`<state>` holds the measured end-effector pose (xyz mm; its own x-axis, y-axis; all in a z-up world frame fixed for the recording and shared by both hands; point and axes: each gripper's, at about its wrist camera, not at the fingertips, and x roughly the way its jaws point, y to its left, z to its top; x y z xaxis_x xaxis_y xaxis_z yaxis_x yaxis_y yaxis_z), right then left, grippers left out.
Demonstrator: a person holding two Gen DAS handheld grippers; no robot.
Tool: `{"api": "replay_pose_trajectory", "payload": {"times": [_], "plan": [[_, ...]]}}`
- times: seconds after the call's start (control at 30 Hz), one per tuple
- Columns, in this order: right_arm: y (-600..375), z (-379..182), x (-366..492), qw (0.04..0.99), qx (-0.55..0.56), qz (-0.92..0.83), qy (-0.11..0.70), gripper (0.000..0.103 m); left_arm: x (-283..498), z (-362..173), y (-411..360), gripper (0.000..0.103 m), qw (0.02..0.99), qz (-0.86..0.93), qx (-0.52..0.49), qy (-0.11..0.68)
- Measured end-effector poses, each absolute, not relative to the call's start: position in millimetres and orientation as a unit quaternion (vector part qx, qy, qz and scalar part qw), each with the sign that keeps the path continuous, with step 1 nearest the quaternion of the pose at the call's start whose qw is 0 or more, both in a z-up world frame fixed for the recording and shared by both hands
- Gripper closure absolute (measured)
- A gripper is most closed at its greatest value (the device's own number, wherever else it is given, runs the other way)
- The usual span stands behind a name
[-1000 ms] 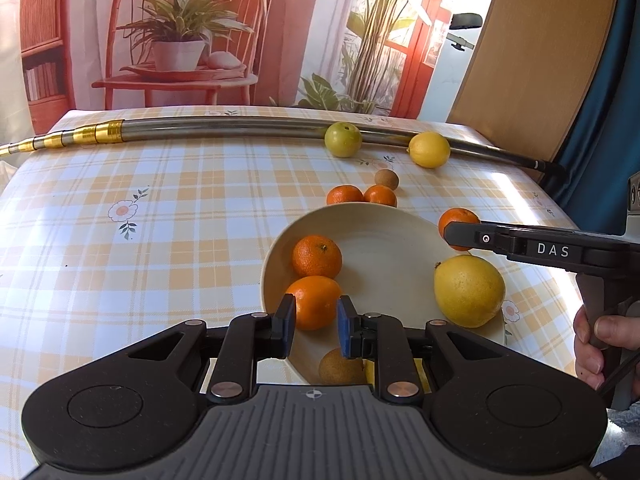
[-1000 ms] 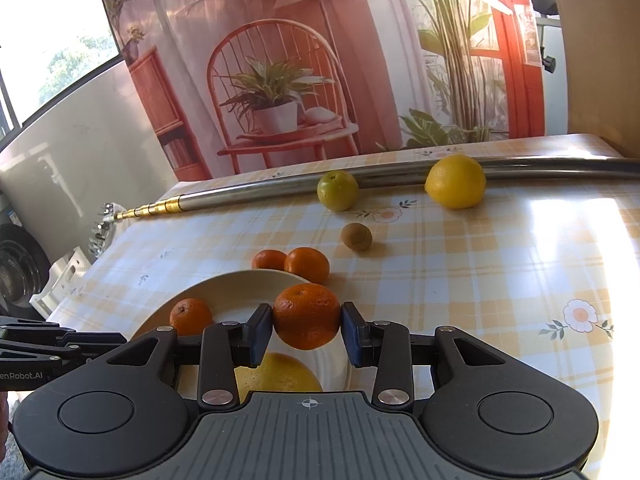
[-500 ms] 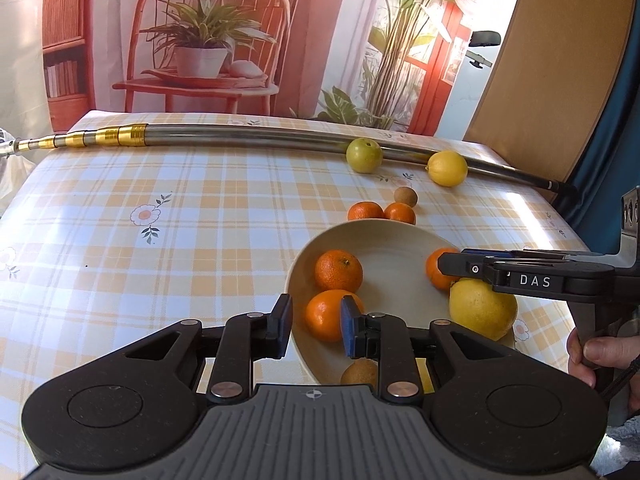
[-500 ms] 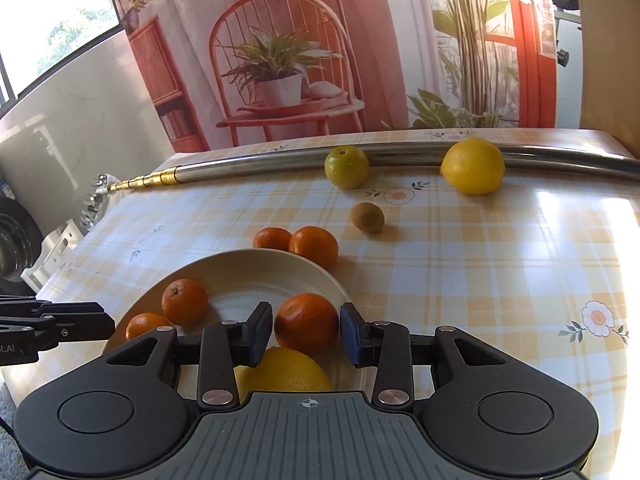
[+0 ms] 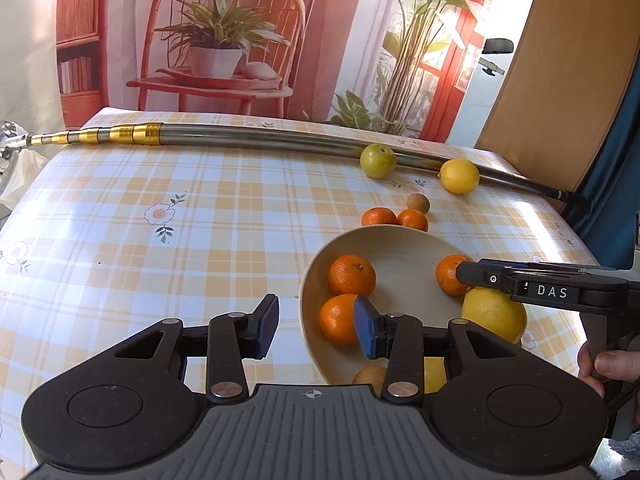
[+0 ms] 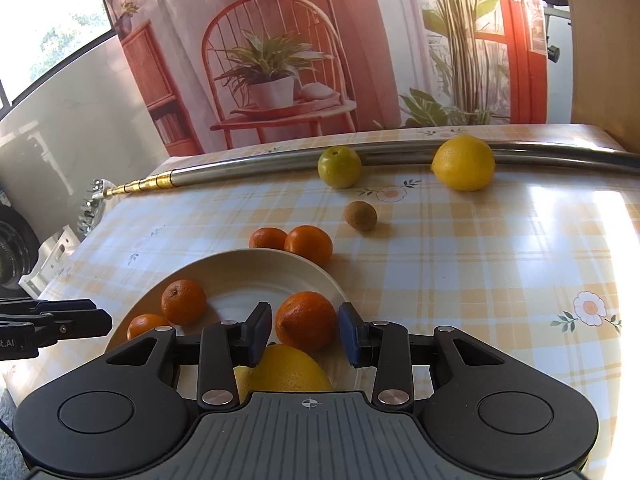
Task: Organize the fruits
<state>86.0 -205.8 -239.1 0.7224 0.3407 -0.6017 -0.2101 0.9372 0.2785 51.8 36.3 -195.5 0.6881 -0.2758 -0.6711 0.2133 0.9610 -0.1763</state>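
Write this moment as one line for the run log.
left gripper: open, empty | right gripper: open, around mandarin in bowl | on table: two mandarins, kiwi, lemon, green fruit

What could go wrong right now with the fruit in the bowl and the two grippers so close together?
1. The right gripper is open, its fingers close on either side of the mandarin in the bowl; pulling back carelessly could nudge it.
2. The large lemon sits at the bowl's rim and may roll out if bumped.
3. The left gripper is open astride the bowl's edge; lowering it could tip the bowl.
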Motion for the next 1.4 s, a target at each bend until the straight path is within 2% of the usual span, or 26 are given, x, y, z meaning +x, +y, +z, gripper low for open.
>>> {"api": "replay_pose_trajectory", "payload": {"times": [0.2,0.6,0.93,1.4], "plan": [[-213.6,-229.7,77.2,0.931,0.099,0.139,0.322,0.068,53.3,-191.1,38.7,0.054,0.920,-0.130,-0.039,0.369],[-244.0,-191.8,76.5,0.952,0.112,0.111,0.262,0.068,71.0,-147.1,73.4,0.054,0.941,-0.091,-0.055,0.320],[-262.3,-183.8,77.0,0.961,0.113,0.079,0.238,0.067,80.5,-123.4,90.1,0.054,0.951,-0.068,-0.048,0.297],[-259.8,-194.7,97.2,0.959,0.114,0.079,0.246,0.062,114.9,-140.4,64.8,0.054,0.931,-0.116,-0.059,0.342]]}}
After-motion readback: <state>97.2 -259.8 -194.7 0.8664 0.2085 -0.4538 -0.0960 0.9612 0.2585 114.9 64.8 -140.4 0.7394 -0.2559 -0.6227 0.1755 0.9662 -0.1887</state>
